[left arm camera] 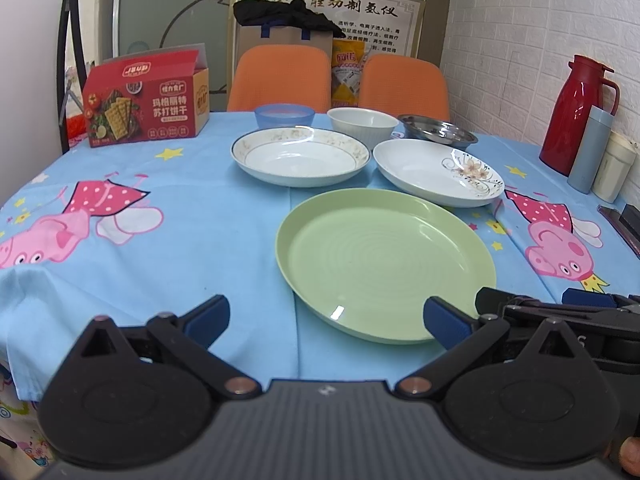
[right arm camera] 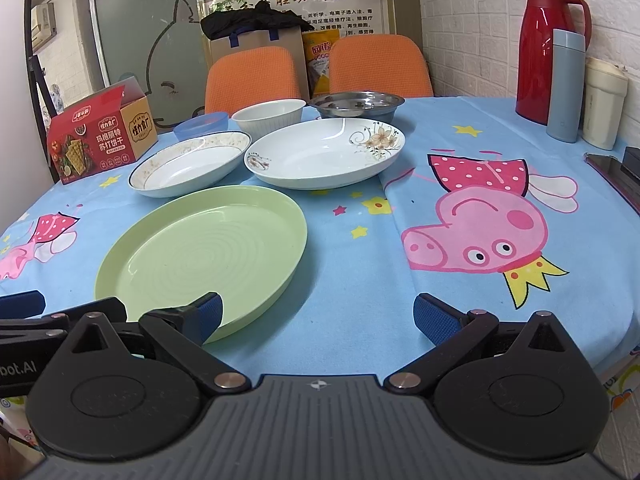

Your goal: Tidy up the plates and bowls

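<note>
Hovering near green plate (left arm camera: 384,264): left gripper (left arm camera: 326,320), right gripper (right arm camera: 318,318), fingers wide apart, empty; cracker box (left arm camera: 144,110) reads 苏打饼干.

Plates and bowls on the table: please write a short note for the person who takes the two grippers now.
Left gripper: open, empty, near the table edge, by the green plate.
Right gripper: open, empty, just right of that plate.
Things: green plate nearest; behind it the gold-rimmed plate and the flower plate; at the back the blue bowl, white bowl and steel bowl.
Done: nothing stacked, every piece lies single on the tablecloth.
Left: gather plates together, then bowls.
</note>
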The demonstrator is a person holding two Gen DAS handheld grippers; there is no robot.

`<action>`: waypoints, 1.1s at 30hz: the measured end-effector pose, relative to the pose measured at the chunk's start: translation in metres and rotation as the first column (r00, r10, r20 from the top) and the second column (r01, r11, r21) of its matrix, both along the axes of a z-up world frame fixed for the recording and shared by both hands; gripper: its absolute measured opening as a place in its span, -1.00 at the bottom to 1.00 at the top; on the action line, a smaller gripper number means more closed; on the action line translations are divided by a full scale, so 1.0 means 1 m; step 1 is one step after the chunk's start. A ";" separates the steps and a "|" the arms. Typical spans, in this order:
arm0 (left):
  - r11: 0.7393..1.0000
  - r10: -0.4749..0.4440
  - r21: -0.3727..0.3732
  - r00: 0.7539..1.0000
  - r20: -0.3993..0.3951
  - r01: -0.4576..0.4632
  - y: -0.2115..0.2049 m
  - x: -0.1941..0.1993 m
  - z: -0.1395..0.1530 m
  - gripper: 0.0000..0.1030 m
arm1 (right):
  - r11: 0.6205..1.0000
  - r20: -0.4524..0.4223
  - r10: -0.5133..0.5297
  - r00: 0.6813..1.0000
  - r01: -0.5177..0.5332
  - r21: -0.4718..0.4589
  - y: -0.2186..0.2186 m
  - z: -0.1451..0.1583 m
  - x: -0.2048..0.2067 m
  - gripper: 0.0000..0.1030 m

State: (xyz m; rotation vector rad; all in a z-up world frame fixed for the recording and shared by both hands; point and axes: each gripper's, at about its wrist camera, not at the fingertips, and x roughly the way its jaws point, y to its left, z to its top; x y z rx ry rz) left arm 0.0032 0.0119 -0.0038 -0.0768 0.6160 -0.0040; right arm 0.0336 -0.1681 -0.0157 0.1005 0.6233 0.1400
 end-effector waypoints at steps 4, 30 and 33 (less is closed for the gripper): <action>1.000 0.000 0.000 1.000 0.000 0.000 0.000 0.000 0.000 0.99 | 1.000 0.000 0.000 1.000 0.000 -0.001 0.000 0.000 0.000 1.00; 1.000 0.017 -0.020 1.000 0.001 -0.017 0.015 0.014 0.002 0.99 | 1.000 -0.008 0.003 1.000 -0.003 -0.010 0.007 0.000 0.011 1.00; 0.999 0.031 -0.031 0.999 -0.017 -0.031 0.022 0.024 0.000 0.99 | 1.000 -0.019 0.000 1.000 0.000 -0.001 0.007 -0.001 0.020 1.00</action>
